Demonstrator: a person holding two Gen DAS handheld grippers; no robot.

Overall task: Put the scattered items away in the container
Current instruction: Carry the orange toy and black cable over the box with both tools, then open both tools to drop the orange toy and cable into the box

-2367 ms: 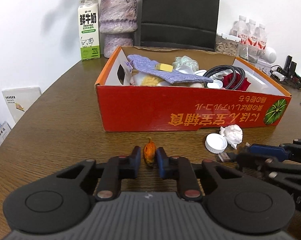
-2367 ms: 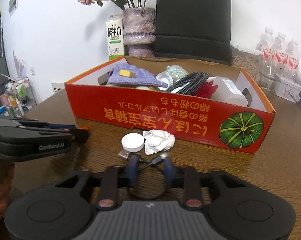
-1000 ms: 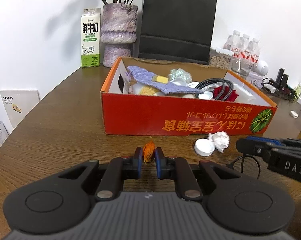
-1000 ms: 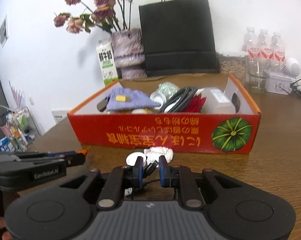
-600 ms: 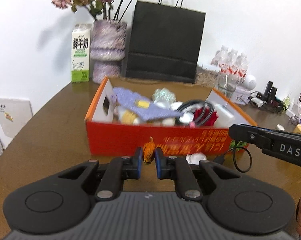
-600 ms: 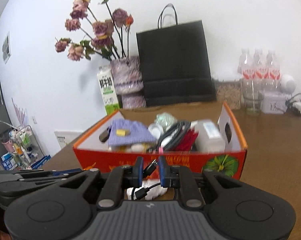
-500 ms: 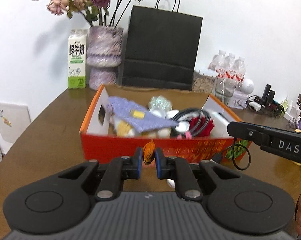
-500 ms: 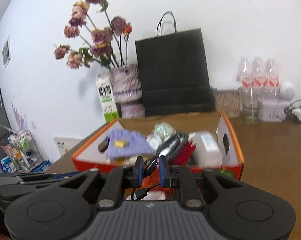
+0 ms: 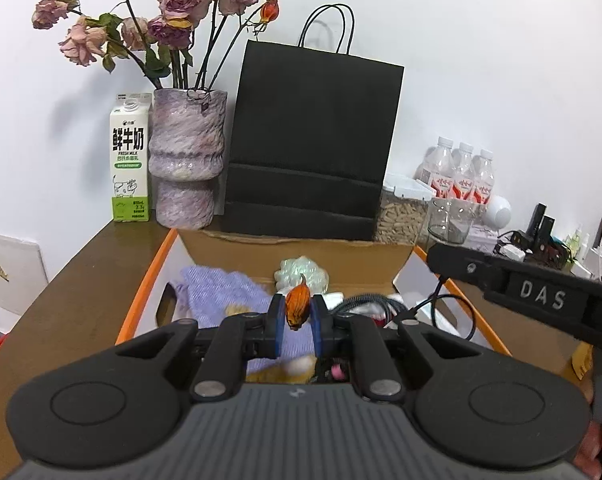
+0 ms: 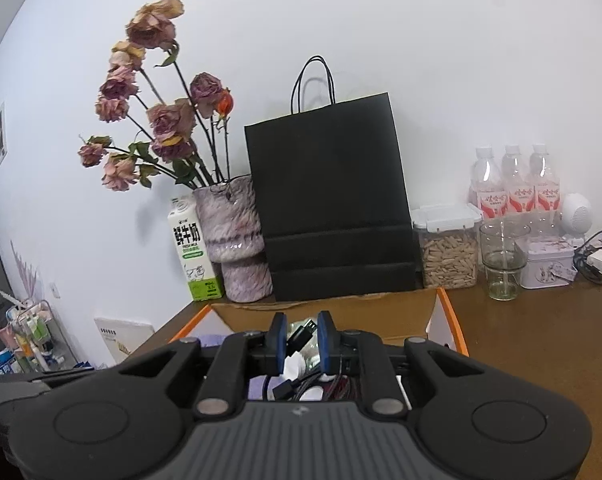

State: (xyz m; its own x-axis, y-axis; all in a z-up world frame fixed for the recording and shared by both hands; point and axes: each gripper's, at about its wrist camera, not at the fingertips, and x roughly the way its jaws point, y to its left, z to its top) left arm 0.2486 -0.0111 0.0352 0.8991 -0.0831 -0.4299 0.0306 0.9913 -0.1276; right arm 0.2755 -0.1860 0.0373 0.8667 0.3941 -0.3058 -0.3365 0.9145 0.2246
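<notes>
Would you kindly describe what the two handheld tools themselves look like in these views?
Both are matte black plastic. The left tool has two angular fingers with blue pads, silver pivot screws, round discs either side and a ribbed grey body with a small logo. The right tool looks the same from its own camera; from the left view its side bears raised letters "DAS". No sleeve shows.

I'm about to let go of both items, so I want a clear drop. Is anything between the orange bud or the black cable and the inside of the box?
Nothing visible blocks either. The left gripper holds the orange bud over the open box, above the purple cloth. The right gripper holds the black cable over the box too.
</notes>
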